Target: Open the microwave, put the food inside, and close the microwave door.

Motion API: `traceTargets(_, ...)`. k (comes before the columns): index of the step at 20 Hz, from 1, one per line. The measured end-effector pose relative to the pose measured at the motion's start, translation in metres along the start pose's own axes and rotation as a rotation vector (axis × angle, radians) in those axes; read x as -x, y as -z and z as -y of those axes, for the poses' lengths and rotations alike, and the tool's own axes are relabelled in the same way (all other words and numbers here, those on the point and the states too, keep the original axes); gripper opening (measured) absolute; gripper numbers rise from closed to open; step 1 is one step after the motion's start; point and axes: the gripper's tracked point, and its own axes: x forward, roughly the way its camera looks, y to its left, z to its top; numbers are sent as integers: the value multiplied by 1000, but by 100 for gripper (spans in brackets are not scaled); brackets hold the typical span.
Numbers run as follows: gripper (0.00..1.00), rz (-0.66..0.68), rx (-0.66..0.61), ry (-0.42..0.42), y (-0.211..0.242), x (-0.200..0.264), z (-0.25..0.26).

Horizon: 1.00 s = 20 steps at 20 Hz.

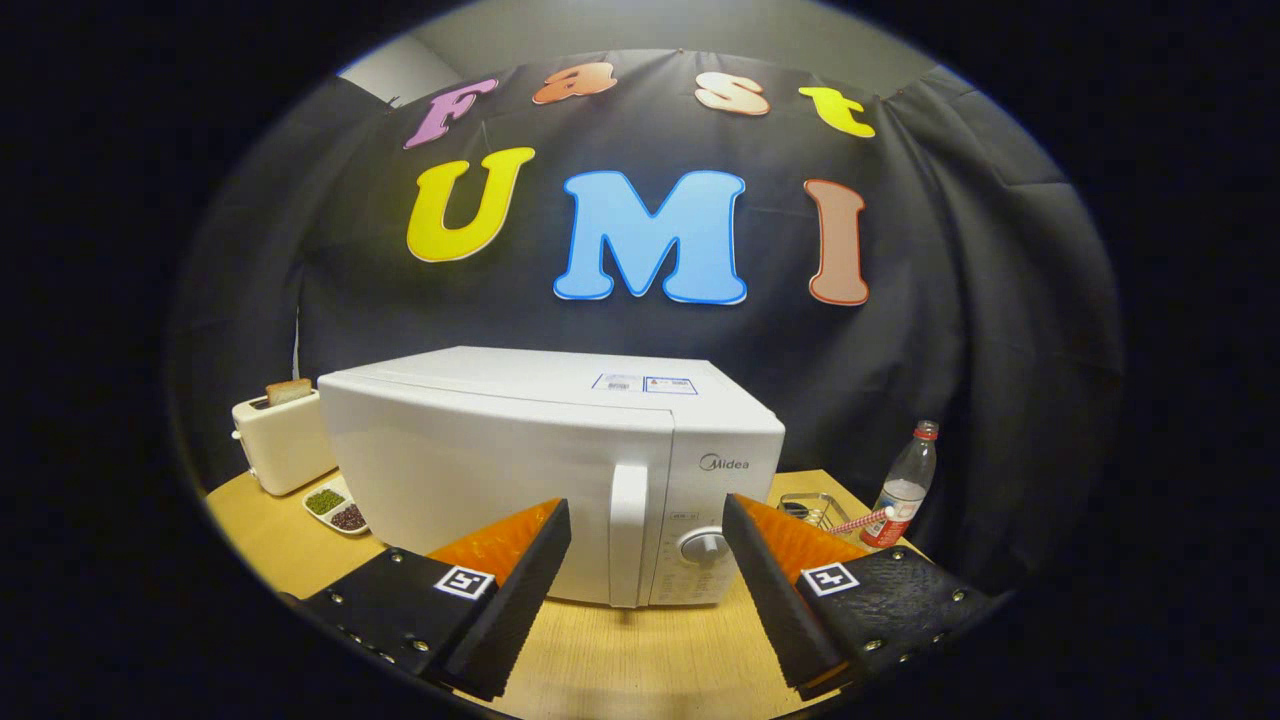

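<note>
Microwave [520, 470] stands shut on the wooden surface [640, 660], just ahead of the claw [646, 520], its door closed flush and its upright white handle [628, 535] lined up with the gap between the two fingers. The claw is spread wide with nothing between its fingers [520, 585], whose tips sit apart to either side of the handle and the round dial [703, 546] without touching them. Left of the microwave, a cream toaster [283, 440] holds a slice of bread [288, 391] poking up from its slot. Just in front of the toaster, beside the microwave's left corner, a small white dish [338, 508] holds a green heap and a dark heap in separate compartments. Right of the microwave, beyond the right finger, a wire rack [812, 508] lies on the surface, and near it stands a clear plastic bottle [905, 487] with a red cap.
</note>
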Motion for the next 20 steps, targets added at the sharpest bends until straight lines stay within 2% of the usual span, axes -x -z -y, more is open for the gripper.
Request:
traceTargets(4,96,-41,10,-19,19,-22,-6)
traceTargets(5,93,-52,16,-5,24,-27,-3)
traceTargets(6,77,-63,14,-9,28,-31,-5)
traceTargets(8,76,-83,18,-8,34,-38,-9)
traceTargets(9,72,-85,27,4,36,-40,-7)
traceTargets(10,59,-89,22,-5,37,-42,-10)
traceTargets(12,58,-93,16,-29,39,-45,-17)
traceTargets(13,59,-87,27,-9,39,-43,-14)
traceTargets(14,32,-83,40,-2,36,-42,-13)
traceTargets(16,36,-90,45,6,40,-51,-16)
traceTargets(18,28,-95,38,15,38,-47,-15)
traceTargets(19,28,-98,32,22,39,-48,-14)
traceTargets(20,19,-107,29,26,38,-46,-15)
